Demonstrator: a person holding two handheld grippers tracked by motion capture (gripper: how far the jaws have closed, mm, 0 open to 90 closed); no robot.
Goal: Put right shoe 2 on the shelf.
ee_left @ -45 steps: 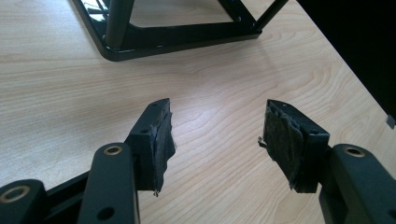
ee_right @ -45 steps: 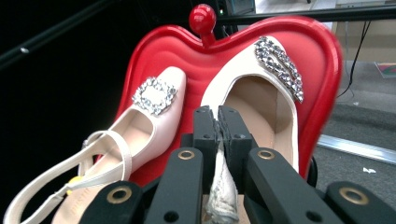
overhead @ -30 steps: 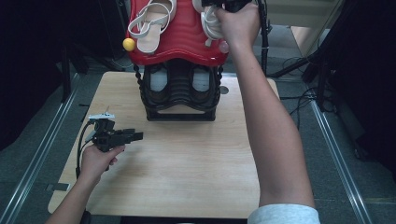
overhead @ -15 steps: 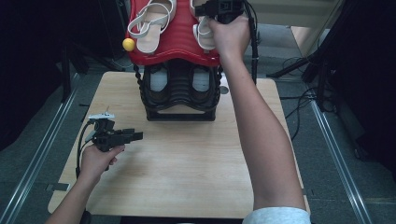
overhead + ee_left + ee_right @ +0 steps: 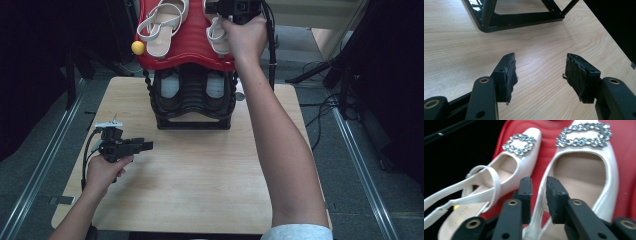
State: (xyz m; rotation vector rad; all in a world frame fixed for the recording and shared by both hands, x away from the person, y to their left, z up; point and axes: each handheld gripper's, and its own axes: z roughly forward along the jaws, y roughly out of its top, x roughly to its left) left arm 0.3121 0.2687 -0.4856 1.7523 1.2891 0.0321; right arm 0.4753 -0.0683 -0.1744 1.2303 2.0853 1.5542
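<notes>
Loosening since a second ago, the right gripper (image 5: 537, 192) has its jaws just parted around the side rim of the white shoe (image 5: 584, 182), which is laid on the red rack top (image 5: 192, 45) beside its mate (image 5: 494, 180). The left gripper (image 5: 142, 145) is kept spread wide and empty over the table (image 5: 200, 180), unmoved.

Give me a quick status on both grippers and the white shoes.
Left gripper open, idle over wooden table. Right gripper jaws just opening, astride side wall of white buckled slingback shoe on red rack top. Its mate alongside; nothing blocking.
</notes>
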